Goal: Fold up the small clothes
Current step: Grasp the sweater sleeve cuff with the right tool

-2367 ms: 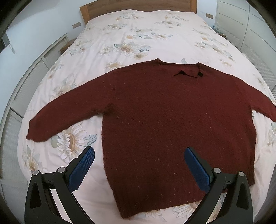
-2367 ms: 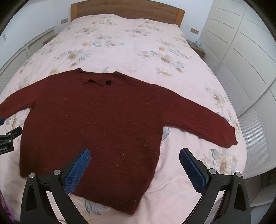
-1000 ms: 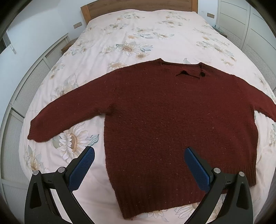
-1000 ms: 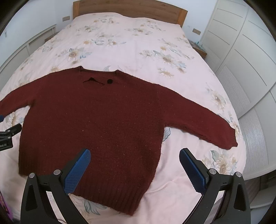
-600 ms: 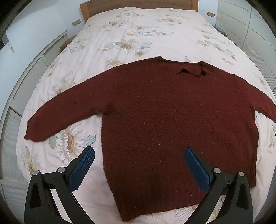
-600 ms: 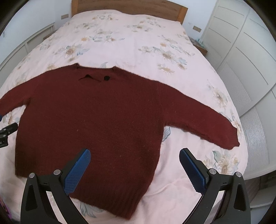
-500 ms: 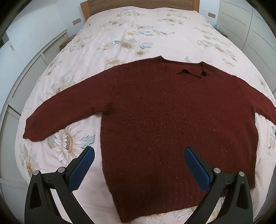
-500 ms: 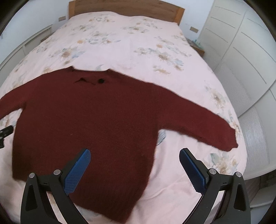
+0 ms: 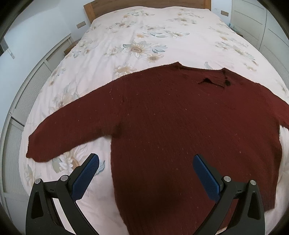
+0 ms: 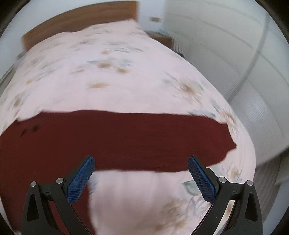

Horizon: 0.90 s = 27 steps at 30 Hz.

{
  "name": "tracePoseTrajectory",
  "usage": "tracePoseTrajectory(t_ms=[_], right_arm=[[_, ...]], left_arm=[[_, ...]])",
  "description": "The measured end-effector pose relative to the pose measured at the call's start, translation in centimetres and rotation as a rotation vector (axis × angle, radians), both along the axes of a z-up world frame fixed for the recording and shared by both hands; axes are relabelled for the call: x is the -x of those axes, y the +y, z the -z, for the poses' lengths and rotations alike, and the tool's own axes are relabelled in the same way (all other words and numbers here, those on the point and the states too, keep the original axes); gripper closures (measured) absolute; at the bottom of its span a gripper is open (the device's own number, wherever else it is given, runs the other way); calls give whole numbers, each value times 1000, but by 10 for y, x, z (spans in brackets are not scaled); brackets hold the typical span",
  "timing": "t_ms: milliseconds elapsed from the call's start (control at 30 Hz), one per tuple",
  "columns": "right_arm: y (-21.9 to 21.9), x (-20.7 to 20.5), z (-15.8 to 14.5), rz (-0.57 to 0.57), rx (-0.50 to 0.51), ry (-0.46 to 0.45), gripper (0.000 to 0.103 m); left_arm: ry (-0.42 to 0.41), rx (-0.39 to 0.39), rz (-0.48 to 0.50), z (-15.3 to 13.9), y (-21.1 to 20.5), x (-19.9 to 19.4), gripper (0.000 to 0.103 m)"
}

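A dark red knitted sweater lies flat on the bed, neck away from me, both sleeves spread out. Its left sleeve reaches toward the bed's left edge. My left gripper is open and empty above the sweater's lower left part. In the blurred right wrist view the right sleeve runs across the frame, its cuff at the right. My right gripper is open and empty, just above the sleeve's near edge.
The bed has a pink floral duvet and a wooden headboard. White slatted cabinets run along the left side. White wardrobe doors stand close on the right.
My right gripper has swung quickly right and down toward the right sleeve; its view is blurred. My left gripper has moved in a little closer over the sweater's lower left.
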State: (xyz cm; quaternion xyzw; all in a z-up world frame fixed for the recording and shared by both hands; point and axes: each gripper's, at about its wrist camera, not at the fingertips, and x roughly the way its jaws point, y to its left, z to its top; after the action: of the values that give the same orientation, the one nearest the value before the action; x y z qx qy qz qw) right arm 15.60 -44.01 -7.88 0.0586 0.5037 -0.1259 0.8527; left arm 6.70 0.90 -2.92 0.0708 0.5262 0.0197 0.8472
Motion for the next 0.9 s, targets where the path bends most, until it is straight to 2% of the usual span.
tracePoseTrajectory(t_ms=[133,300,400,567,633,667,700,733,800,867,900], right_arm=[[-67,-14,44,161,-54,73,1],[-126,-9,100,344,-148,167,1],[-143,-4,118,391,-177,182,1],[-169,4,135,448,-306,132,1],[-178,2,136,467,-321,126,8],[-179,1,135,466,-320,130,16],[-181,-3,133,460,-315,138,30],[-183,-6,131,448,-306,143,38],[-184,-9,126,424,-319,151,70],[-187,-12,125,405,-350,157,85],[-187,-15,121,388,-355,154,87]], left_arm=[[18,32,14,6,2,-12,1],[40,-3,21,18,-2,-25,1],[58,2,16,27,-2,-27,1],[105,44,9,41,1,-33,1],[114,46,2,44,1,-35,1],[117,47,1,45,1,-35,1],[119,49,0,46,2,-36,1],[118,49,-1,46,2,-36,1],[118,44,1,46,3,-36,1],[119,41,1,47,5,-36,1],[119,41,-1,47,5,-35,1]])
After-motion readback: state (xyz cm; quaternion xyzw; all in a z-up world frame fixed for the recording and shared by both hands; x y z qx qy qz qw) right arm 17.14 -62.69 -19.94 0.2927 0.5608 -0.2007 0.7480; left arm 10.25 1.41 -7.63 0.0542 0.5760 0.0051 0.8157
